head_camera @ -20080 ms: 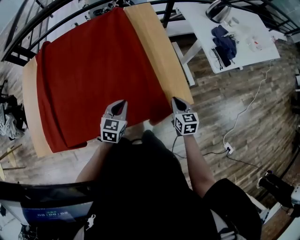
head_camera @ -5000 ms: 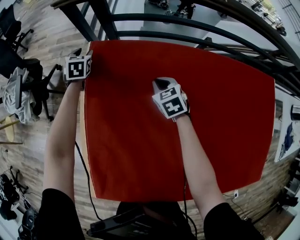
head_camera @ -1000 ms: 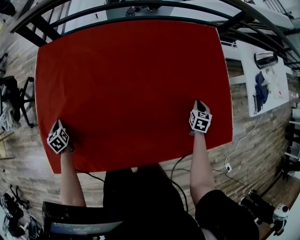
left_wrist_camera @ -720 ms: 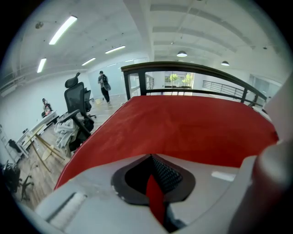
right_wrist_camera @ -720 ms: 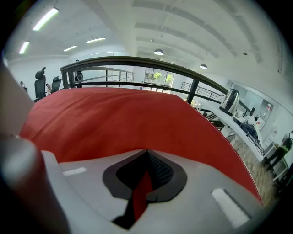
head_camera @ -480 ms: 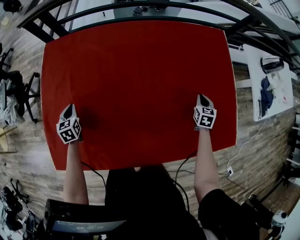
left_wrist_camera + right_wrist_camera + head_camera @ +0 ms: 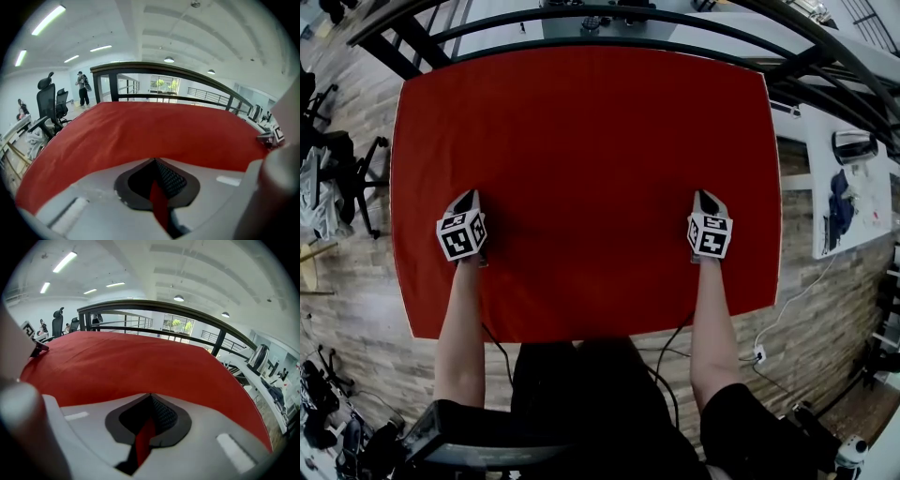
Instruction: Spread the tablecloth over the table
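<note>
The red tablecloth (image 7: 581, 150) lies flat over the whole tabletop, its edges hanging past the rim all round. My left gripper (image 7: 469, 199) rests tip-down on the cloth, in from its left edge, with jaws shut. My right gripper (image 7: 704, 197) rests the same way near the right edge, also shut. In the left gripper view the left gripper (image 7: 154, 160) has its jaws closed, with the tablecloth (image 7: 164, 131) stretching ahead. The right gripper view shows the right gripper (image 7: 150, 395) likewise closed over the tablecloth (image 7: 122, 362). No fold is pinched that I can see.
A black railing (image 7: 609, 21) curves past the table's far edge. Office chairs (image 7: 337, 159) stand on the wooden floor at the left. A white table (image 7: 853, 187) with small items is at the right. A cable (image 7: 769, 319) trails on the floor.
Both grippers have slid over the cloth away from its near edge. The left one has also moved inward from the left edge. The cloth stays flat.
</note>
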Demonstrator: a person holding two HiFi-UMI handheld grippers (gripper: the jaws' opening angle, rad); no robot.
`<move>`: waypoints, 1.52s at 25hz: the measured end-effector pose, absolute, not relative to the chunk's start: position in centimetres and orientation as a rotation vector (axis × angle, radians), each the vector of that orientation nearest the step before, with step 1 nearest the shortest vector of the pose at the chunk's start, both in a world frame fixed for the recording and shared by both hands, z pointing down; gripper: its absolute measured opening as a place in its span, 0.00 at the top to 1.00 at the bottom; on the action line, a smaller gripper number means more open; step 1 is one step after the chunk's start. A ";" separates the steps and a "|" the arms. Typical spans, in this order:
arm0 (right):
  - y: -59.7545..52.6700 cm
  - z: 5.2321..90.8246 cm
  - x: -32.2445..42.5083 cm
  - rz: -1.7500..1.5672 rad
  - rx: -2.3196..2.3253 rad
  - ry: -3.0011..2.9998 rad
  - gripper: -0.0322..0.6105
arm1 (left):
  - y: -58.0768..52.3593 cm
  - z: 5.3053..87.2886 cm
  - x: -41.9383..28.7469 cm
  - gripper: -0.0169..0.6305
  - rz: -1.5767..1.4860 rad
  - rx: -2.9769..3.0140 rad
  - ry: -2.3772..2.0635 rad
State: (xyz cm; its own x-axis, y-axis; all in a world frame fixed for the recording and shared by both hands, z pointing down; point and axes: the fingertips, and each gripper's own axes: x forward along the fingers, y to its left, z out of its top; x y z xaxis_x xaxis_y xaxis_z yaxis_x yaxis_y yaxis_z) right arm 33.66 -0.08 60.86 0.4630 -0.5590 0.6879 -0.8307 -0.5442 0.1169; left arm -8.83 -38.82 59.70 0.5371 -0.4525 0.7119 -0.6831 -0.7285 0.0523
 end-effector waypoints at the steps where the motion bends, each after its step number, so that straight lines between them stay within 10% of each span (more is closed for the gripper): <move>1: -0.2 60.9 33.8 0.837 2.274 -1.167 0.94 | -38.9 59.8 -8.9 0.96 0.997 2.436 -0.942; 38: 3.8 60.0 32.9 0.874 2.307 -1.238 0.94 | -29.8 59.2 -7.4 0.96 1.060 2.619 -0.829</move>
